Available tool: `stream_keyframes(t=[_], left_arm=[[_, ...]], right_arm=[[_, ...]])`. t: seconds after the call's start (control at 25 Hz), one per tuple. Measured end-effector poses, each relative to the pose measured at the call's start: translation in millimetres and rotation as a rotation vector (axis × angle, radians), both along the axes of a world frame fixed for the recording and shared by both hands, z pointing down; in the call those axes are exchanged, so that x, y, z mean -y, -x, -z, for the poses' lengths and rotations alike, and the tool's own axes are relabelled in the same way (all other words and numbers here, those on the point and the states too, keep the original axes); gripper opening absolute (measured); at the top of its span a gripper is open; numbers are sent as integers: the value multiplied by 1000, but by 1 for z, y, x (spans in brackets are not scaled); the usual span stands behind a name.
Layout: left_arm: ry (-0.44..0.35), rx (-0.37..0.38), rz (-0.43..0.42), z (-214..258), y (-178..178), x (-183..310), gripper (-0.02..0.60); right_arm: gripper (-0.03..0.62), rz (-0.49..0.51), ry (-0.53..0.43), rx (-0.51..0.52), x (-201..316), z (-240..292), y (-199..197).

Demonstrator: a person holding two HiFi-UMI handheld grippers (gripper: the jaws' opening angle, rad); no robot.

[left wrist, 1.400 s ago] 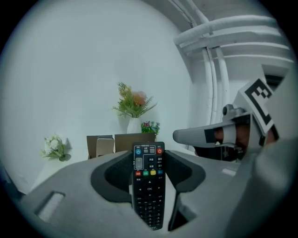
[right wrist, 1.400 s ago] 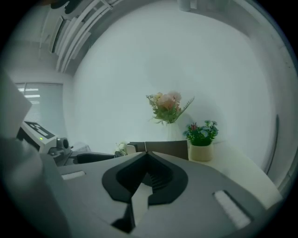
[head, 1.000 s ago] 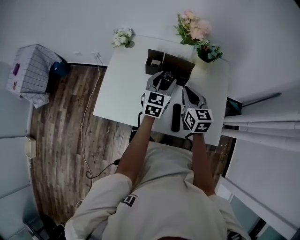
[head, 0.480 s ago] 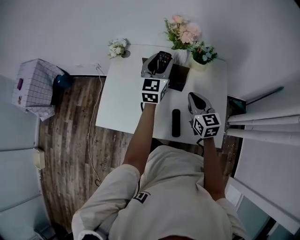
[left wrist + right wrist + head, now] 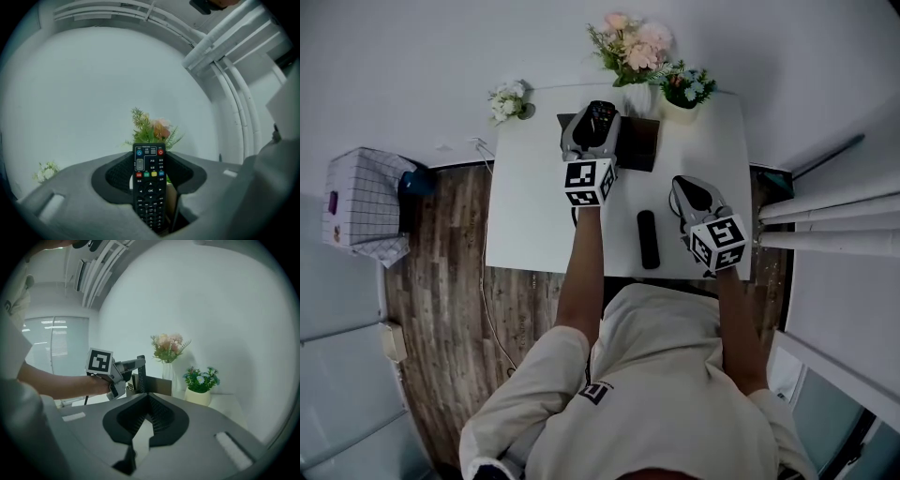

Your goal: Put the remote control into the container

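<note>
A black remote control [image 5: 599, 114] with coloured buttons stands between the jaws of my left gripper [image 5: 592, 122], which is shut on it. It hangs over the left part of the dark container [image 5: 639, 146] at the back of the white table [image 5: 530, 216]. In the left gripper view the remote [image 5: 149, 185] points up out of the gripper [image 5: 150, 176]. A second black remote [image 5: 648, 238] lies flat near the front edge. My right gripper [image 5: 682, 187] hovers to its right, shut and empty. From the right gripper [image 5: 149, 401] I see the container [image 5: 157, 386].
A vase of pink flowers [image 5: 630, 47] and a small potted plant [image 5: 682, 89] stand just behind the container. White flowers [image 5: 508, 101] sit at the back left corner. On the wooden floor to the left are a checked box [image 5: 361, 192] and a cable [image 5: 483, 281].
My left gripper has carried the remote away from the table's middle to above the container at the back. The right gripper has drawn back to the right of the lying remote.
</note>
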State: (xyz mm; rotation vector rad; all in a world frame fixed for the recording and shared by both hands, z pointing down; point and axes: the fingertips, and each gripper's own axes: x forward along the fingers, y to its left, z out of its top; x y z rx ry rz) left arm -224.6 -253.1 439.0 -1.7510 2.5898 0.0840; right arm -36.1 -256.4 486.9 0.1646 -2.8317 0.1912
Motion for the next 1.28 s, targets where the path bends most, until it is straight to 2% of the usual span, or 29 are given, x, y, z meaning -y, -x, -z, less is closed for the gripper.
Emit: stream_keyframes(t=[0.24,0.56,1.0,1.28], left_arm=[[29,-49,40,-27,-4,-7,221],[150,-50,67,-57,-8,-9,221],[237,-1,68,-44,-22,-17,222],[268,3,48,-29,-56,-46,222]], right_arm=[[3,45,-9,-17,-7,-10,-2],[3,56,-9,-31,-14,-16,-13],[3,-6,21,-17,-15,-5,-25],[3,-71,94,22,-27,7,-26]])
